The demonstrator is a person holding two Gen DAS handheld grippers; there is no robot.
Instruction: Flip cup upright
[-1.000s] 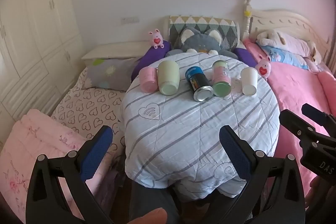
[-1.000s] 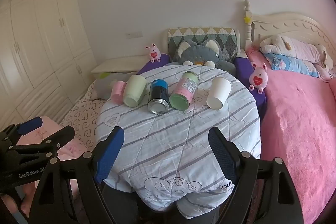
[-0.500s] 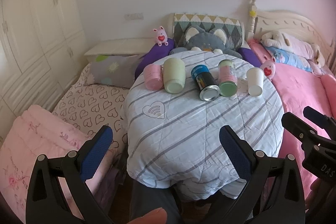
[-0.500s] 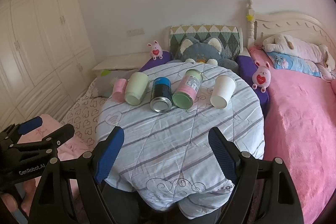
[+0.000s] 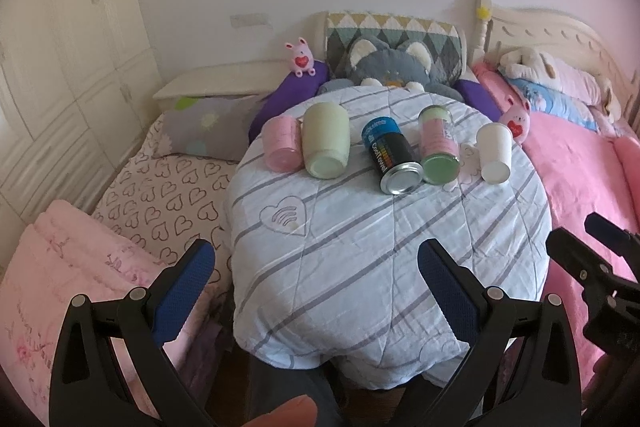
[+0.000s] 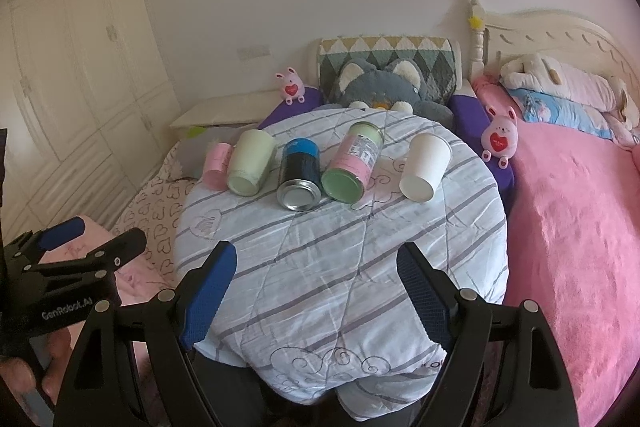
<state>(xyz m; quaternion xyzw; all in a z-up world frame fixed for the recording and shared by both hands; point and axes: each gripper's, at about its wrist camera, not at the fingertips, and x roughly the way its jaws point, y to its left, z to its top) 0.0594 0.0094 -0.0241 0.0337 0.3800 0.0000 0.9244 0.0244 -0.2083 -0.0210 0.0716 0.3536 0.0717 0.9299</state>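
Several cups and cans lie on their sides in a row on a round table under a striped cloth. From left: a small pink cup, a pale green cup, a blue-black can, a pink-green can, a white paper cup. The same row shows in the right wrist view: pink cup, green cup, dark can, pink-green can, white cup. My left gripper and right gripper are open and empty, at the table's near edge.
A bed with pink cover lies on the right, a heart-print bed on the left. A grey cat plush and pink bunny toys sit behind the table. Wardrobes line the left wall.
Both grippers have moved slightly forward and up toward the table; the row of cups now sits lower in both views. Nothing on the table has moved.
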